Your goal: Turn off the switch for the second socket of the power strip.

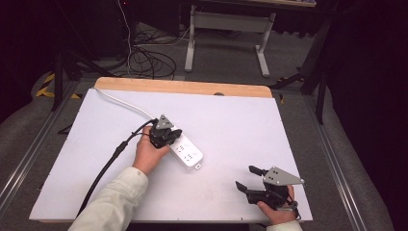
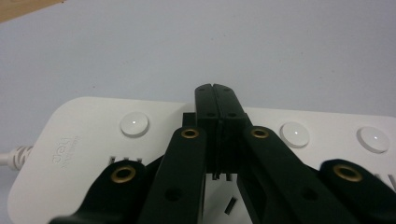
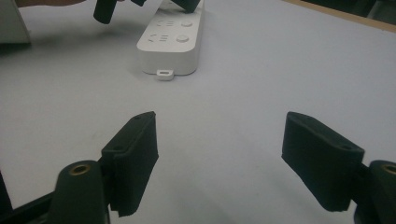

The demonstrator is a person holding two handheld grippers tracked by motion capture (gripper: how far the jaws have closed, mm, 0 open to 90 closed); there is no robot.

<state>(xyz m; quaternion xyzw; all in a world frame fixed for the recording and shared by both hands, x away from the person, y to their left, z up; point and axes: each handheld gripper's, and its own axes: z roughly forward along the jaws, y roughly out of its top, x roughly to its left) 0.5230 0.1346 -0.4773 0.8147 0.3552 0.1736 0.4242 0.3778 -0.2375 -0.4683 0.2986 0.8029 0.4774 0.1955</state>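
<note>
White plastic, one power strip (image 1: 185,151) lies near the middle of the white table (image 1: 231,120), its white cord (image 1: 122,102) running from its far-left end toward the table's wooden far edge. It is the only loose object on the table, and everything else is placed with respect to it.

One left gripper (image 2: 215,100) is set down on top of the strip, near its cord end. In the left gripper view its two black jaws meet flush, with no gap and nothing between them, and their joined tips rest over the strip's face between two round white buttons. I judge this to be a pressing or steadying pose: closed jaws make one blunt point that can push a switch or pin the strip in place. Three round buttons show in that view, one to the left of the jaws and two to the right.

One right gripper (image 3: 219,163) hangs well apart from the strip, off its free end, toward the table's near-right corner. Its jaws stand wide apart and hold nothing, apparently waiting. In its view, two socket groups and two buttons show at the strip's free end, plus one small tab
</note>
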